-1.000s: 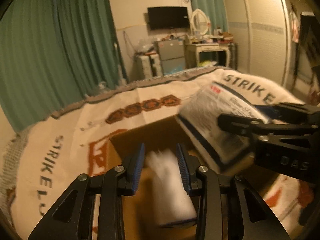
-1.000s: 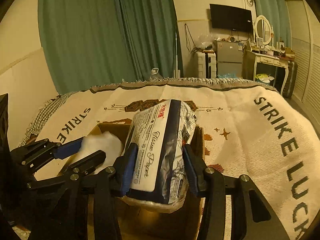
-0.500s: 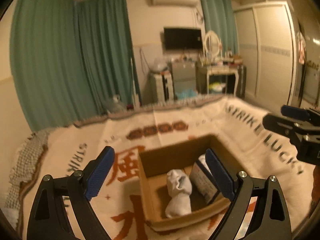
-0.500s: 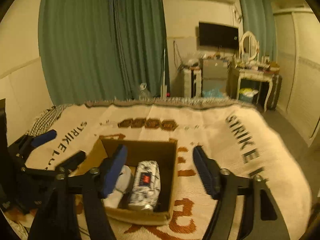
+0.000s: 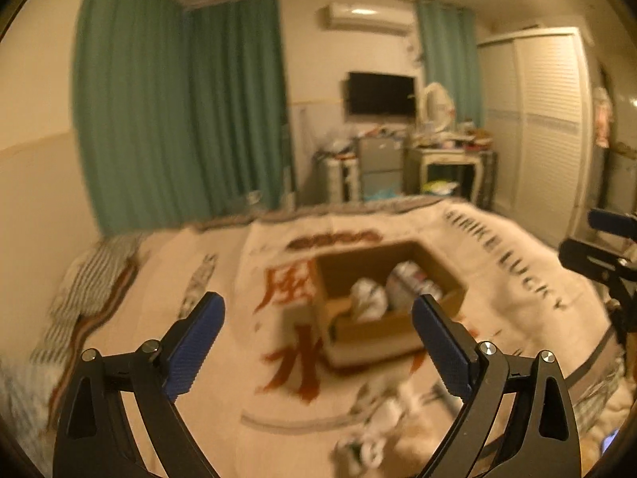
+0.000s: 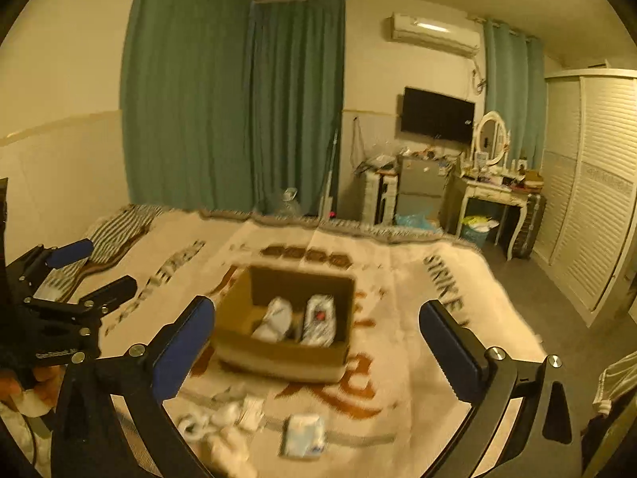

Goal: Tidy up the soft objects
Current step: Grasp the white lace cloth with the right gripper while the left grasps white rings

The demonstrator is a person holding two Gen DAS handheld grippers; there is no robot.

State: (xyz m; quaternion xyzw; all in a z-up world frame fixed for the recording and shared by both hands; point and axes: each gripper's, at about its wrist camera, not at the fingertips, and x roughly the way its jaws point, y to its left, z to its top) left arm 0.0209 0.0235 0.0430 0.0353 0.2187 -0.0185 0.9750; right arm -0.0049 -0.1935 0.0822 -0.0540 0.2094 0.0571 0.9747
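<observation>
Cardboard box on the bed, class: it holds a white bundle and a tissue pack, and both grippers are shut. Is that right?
Not quite. The cardboard box does hold the white bundle and the tissue pack, but the left gripper and right gripper are both wide open and empty, as each wrist view shows.

My left gripper is black, angular, with triangular cutouts in the arms and silver round screws at the joints. Blue ribbed pads line the inner faces of its fingers. My right gripper is the same build: black frame, silver screws, smooth-looking blue pads. Small white lettering on the left unit's black body, unreadable. Bare skin of my left hand shows beneath it.
</observation>
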